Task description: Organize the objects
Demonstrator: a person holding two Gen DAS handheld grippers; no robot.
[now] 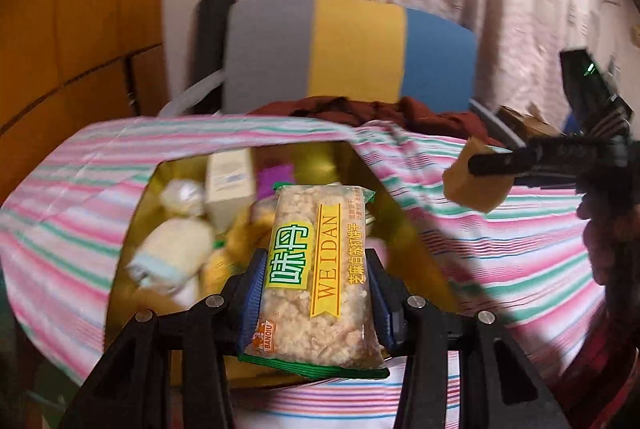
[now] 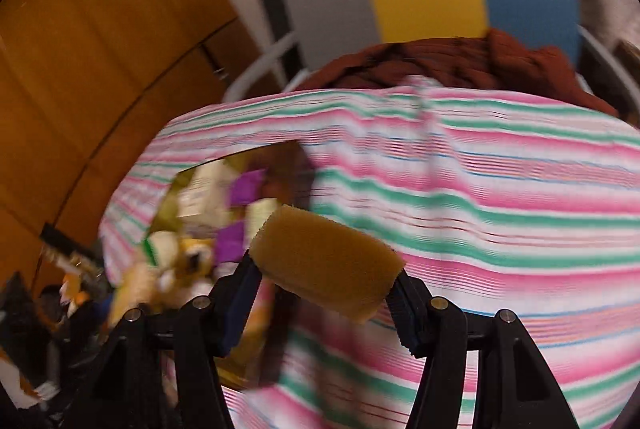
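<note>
Now, left gripper (image 1: 316,293) clamped on snack pack (image 1: 316,281) above gold box (image 1: 132,229), right gripper (image 2: 326,281) pinching sponge (image 2: 326,261), striped cloth (image 2: 480,189) beneath.

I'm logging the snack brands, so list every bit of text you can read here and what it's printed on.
"WEIDAN": yellow ribbon on the clear green-edged cracker packet held in the left gripper.
"味丹": green label, same packet.
"BANQIU": small orange logo at the packet's lower corner.
Orange Chinese line along the packet's side: too small to read.
Cream cardboard box in the gold bin: print blurred.
</note>
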